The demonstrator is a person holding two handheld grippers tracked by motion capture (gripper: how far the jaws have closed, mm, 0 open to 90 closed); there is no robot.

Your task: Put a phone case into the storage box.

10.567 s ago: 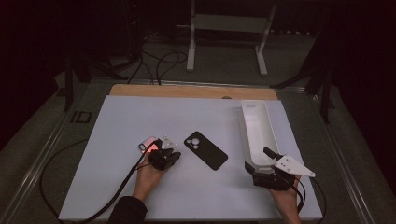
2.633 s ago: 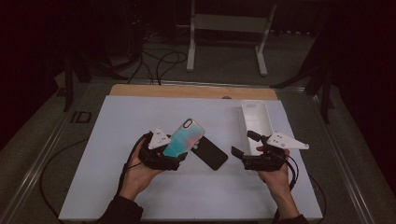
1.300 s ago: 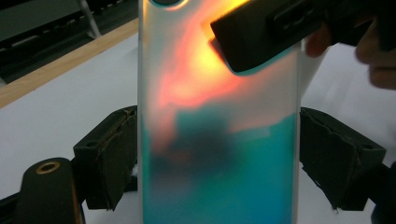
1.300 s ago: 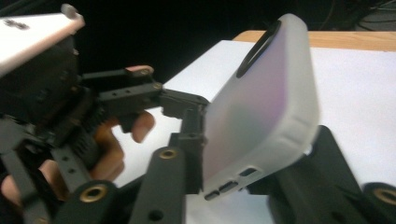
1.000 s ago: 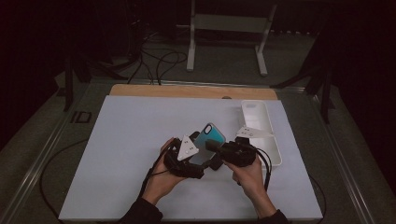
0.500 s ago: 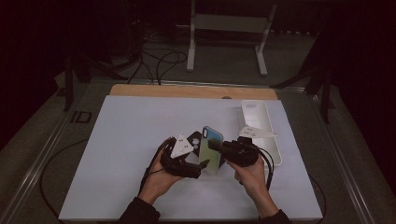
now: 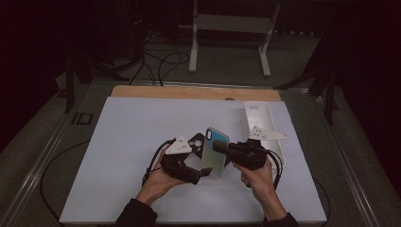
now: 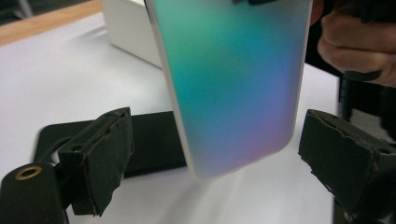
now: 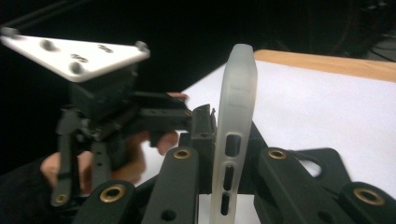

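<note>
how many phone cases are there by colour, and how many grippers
iridescent teal case, held upright: 1
black case, flat on the table: 1
white case, flat on the table: 1
grippers, left gripper and right gripper: 2
total: 5

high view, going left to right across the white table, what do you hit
left gripper → black phone case, lying flat → iridescent phone case, held upright → right gripper → white tray
</note>
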